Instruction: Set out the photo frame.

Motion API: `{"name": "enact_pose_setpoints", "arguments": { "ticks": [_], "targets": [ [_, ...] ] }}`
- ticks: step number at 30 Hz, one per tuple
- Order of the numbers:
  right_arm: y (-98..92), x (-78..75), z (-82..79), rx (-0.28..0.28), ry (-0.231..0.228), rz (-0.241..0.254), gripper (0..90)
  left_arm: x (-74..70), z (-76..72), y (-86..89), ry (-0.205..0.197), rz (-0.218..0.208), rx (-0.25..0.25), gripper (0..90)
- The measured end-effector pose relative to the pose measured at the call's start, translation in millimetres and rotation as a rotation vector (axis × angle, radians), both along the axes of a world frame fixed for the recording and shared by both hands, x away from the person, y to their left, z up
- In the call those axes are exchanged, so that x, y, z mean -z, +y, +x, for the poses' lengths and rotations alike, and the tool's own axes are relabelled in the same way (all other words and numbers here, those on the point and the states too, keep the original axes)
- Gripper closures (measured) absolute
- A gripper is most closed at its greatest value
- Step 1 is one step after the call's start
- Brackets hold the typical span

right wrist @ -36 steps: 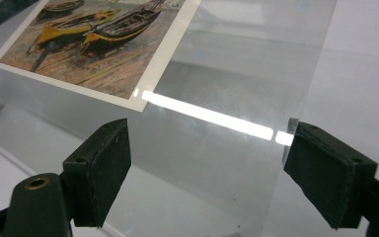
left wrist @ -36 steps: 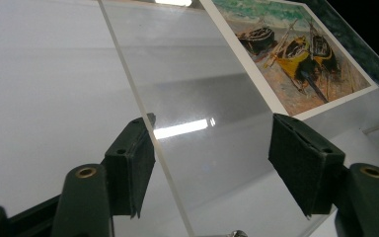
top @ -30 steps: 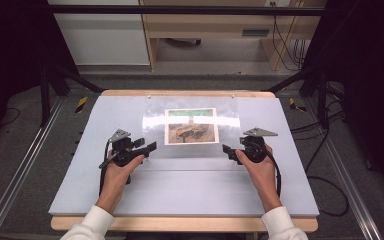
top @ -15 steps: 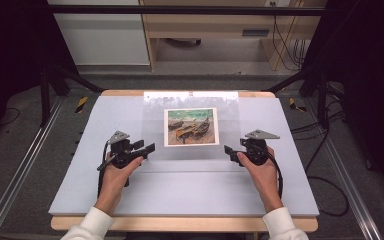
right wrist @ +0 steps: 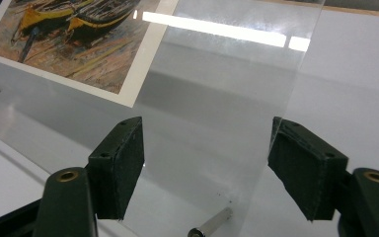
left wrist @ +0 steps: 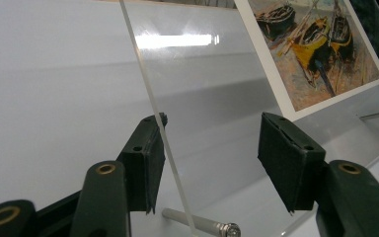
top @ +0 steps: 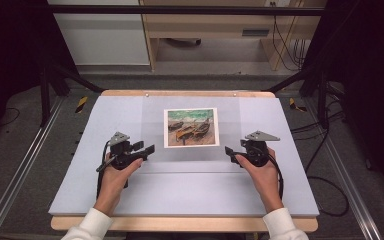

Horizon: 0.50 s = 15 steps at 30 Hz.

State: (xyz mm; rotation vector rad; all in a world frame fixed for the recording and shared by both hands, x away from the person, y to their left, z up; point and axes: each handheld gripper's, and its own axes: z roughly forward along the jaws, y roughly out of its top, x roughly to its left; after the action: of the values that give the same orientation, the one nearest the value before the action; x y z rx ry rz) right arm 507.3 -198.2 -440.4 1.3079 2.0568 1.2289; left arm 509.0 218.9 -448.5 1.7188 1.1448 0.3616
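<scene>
The clear sheet was nearly invisible from above; its edges read better in the gripper views, where the boat print was cut off at the frame. The sheet lay mid-table, print under or in it — could not tell. Bare table lay open on both sides. Left gripper and right gripper had jaws spread, each straddling a side edge of the sheet, nothing clamped.
</scene>
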Motion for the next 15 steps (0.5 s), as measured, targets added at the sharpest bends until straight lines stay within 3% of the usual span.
{"name": "enact_pose_setpoints", "arguments": {
  "ticks": [15],
  "targets": [
    [-2.7, -0.8, -10.3, 0.010, -0.011, -0.006, 39.2, -1.8, -7.9, 1.1, -0.005, 0.025, 0.007, 46.5]
  ]
}}
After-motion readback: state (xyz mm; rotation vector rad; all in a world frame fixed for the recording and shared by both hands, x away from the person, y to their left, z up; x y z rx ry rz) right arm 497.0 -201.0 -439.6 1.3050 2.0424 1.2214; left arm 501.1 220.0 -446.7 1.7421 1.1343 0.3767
